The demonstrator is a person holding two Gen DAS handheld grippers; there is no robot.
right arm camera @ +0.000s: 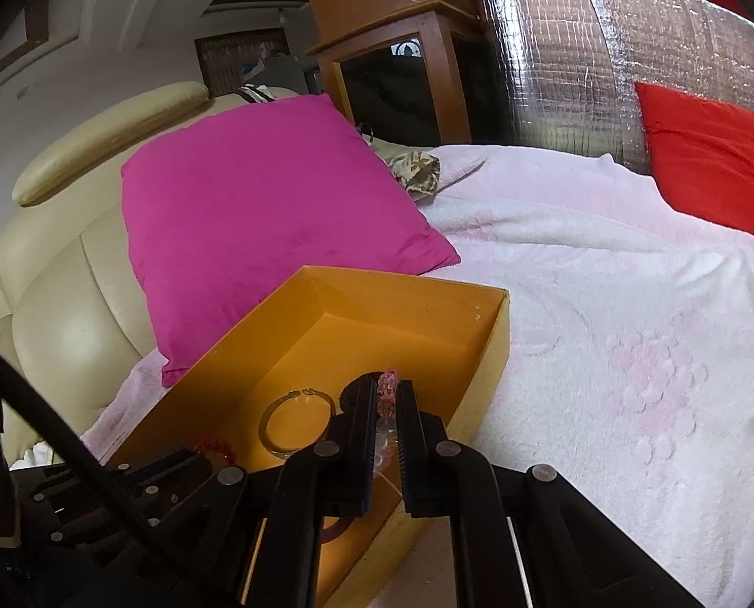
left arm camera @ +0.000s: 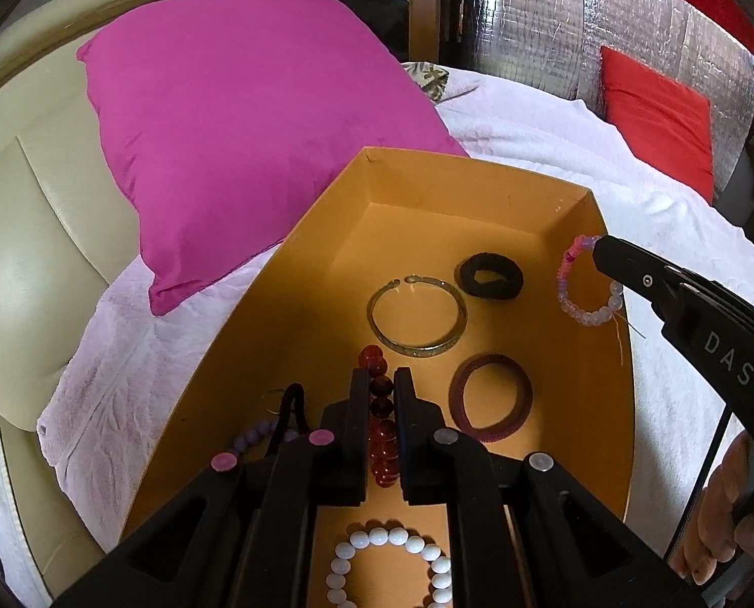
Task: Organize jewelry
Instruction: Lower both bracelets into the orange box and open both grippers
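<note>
a pale pink blanket (right arm camera: 604, 278) is covering the bed where an orange box (left arm camera: 478, 177) is sitting. the left claw (left arm camera: 381, 380) is clenching a red bead bracelet (left arm camera: 377, 370) over the box floor, a white bead bracelet (left arm camera: 389, 565) lying beneath it. the right claw (right arm camera: 388, 392) is pinching a pink bead bracelet (right arm camera: 387, 390) just inside the box's right wall. these strands are probably light, floppy and slippery, so gripping across the beads seems safest.

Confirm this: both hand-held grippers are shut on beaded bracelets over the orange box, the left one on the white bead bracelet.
Wrong bracelet. The left hand-held gripper is shut on the red bead bracelet; the left wrist view shows the white bead bracelet lying loose in the orange box. The right hand-held gripper does grip the pink bead bracelet.
</note>
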